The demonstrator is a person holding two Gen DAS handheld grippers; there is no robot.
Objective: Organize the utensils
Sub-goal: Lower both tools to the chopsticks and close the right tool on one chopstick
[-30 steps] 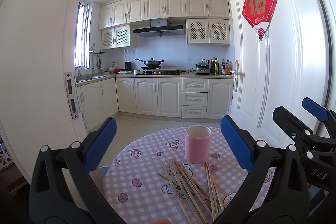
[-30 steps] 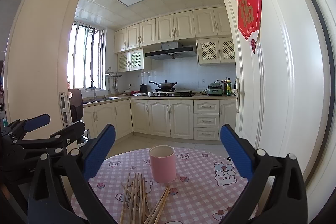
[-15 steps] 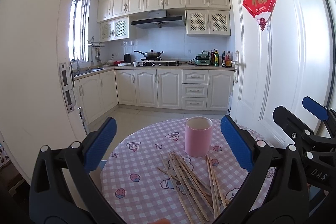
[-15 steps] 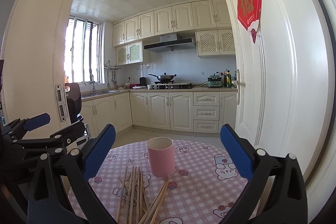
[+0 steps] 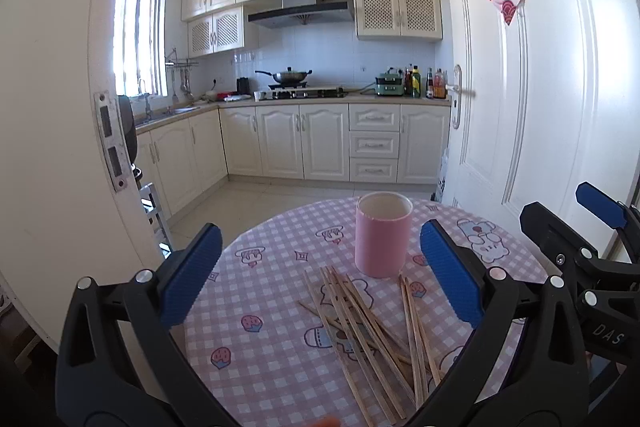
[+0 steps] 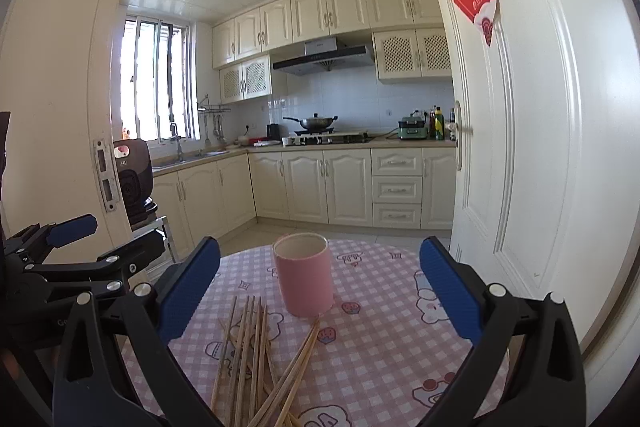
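Tabletop (image 5: 272, 359): chopsticks (image 5: 360, 319) lie lengthwise toward upright cup (image 5: 383, 235); both hand-held grippers (image 5: 320, 275) (image 6: 318, 285) released.

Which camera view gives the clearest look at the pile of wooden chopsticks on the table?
The left wrist view: the chopsticks lie spread between its open fingers, nearly whole, in front of the pink cup. In the right wrist view the chopsticks sit lower, and the bottom edge of the picture cuts off their near ends.

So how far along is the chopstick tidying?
Nothing looks done: the upright pink cylindrical cup shows no sticks inside, and the wooden chopsticks lie scattered on the pink checked tablecloth. Left hand-held gripper and right hand-held gripper are open, empty. All sticks remain.
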